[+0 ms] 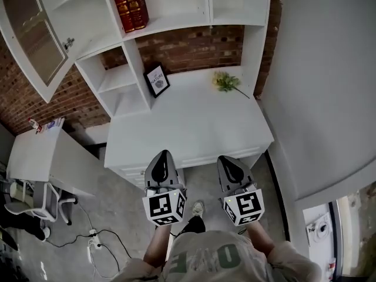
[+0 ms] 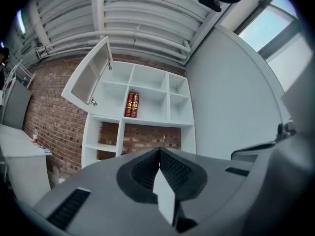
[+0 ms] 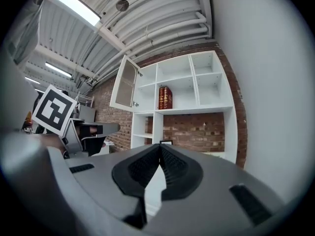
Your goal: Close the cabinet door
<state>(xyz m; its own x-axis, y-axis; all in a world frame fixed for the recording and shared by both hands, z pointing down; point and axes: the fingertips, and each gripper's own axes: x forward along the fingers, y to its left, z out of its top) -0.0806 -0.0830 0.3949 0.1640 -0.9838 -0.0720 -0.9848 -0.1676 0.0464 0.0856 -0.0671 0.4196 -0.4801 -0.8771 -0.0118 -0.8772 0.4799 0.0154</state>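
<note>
Both held level side by side: left tool and right tool, jaws pressed together.

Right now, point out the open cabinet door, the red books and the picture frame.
cabinet door [image 1: 32, 31], head view, on its glass pane.
red books [image 1: 130, 4], head view, on the spines.
picture frame [image 1: 157, 80], head view, on its middle.

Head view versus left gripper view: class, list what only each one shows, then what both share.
Only the head view: the black-framed picture standing on the white desktop below the shelves. Only the left gripper view: the white ribbed ceiling and a bright window. Both: the open glass-panelled white cabinet door, the red books and the brick wall.
</note>
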